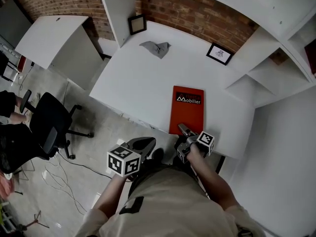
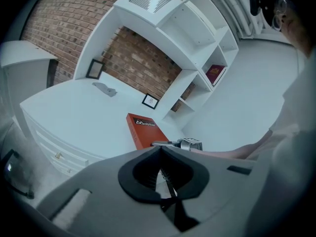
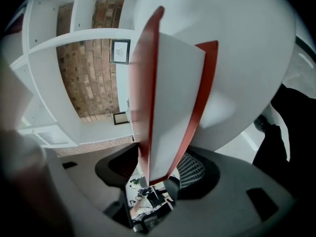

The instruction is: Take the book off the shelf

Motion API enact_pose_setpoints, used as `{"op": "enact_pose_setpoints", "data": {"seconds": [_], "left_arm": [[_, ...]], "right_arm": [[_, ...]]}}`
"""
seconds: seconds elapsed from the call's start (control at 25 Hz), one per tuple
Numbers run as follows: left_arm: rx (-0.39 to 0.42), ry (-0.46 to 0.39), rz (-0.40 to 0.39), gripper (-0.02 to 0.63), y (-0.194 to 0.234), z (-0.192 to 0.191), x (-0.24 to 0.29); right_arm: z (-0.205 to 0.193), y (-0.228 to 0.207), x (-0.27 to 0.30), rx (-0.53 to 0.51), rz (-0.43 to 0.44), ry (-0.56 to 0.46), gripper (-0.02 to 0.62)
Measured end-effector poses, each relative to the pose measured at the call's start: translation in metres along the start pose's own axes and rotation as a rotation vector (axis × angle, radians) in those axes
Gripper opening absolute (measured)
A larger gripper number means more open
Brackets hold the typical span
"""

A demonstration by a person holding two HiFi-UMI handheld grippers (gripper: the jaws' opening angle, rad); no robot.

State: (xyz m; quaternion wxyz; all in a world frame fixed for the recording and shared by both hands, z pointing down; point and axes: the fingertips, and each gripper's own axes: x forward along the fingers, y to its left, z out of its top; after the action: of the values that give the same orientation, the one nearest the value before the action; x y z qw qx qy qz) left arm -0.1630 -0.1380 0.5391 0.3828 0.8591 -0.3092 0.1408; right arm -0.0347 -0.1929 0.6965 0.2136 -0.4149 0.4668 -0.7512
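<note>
A red book (image 1: 187, 110) lies flat on the white table (image 1: 133, 83), its near end at the table's front edge. My right gripper (image 1: 183, 129) is at that near end. In the right gripper view the book (image 3: 173, 93) reaches between the jaws of the right gripper (image 3: 158, 169); they flank its covers, and the right pad stands slightly off the cover. My left gripper (image 1: 145, 143) hangs off the table's front, to the left of the book, shut and empty. Its view shows the left gripper (image 2: 160, 149) with its tips meeting, and the book (image 2: 143, 130) beyond.
A grey cloth (image 1: 156, 48) and two small picture frames (image 1: 137, 23) (image 1: 219, 54) sit at the table's back. White shelves (image 1: 276, 58) rise on the right; one holds a dark red book (image 2: 216, 74). An office chair (image 1: 49, 125) and cables occupy the floor on the left.
</note>
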Motion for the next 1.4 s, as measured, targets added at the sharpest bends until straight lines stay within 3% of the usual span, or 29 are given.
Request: {"op": "enact_pose_setpoints", "data": {"seconds": [0.24,0.4,0.64,0.92,1.16,1.4], "left_arm": [[0.017,0.018,-0.031,0.003,0.006,-0.006,-0.002],[0.032,0.037,-0.033,0.003,0.013,-0.013,-0.004],[0.029,0.033,-0.039,0.003,0.021,-0.011,-0.003],[0.038,0.041,-0.046,0.003,0.02,-0.007,0.002],[0.057,0.052,-0.042,0.003,0.011,-0.008,0.003],[0.116,0.076,-0.062,0.003,-0.016,-0.011,0.018]], "right_arm": [[-0.006,0.004,0.005,-0.088,-0.076,-0.01,0.213],[-0.017,0.011,0.001,-0.187,-0.128,0.068,0.252],[-0.048,0.032,-0.011,-0.267,-0.088,0.226,0.255],[-0.066,0.031,-0.008,-0.29,-0.031,0.367,0.254],[-0.077,0.042,-0.013,-0.528,-0.055,0.437,0.244],[-0.104,0.066,-0.066,-0.685,0.092,0.435,0.244]]}}
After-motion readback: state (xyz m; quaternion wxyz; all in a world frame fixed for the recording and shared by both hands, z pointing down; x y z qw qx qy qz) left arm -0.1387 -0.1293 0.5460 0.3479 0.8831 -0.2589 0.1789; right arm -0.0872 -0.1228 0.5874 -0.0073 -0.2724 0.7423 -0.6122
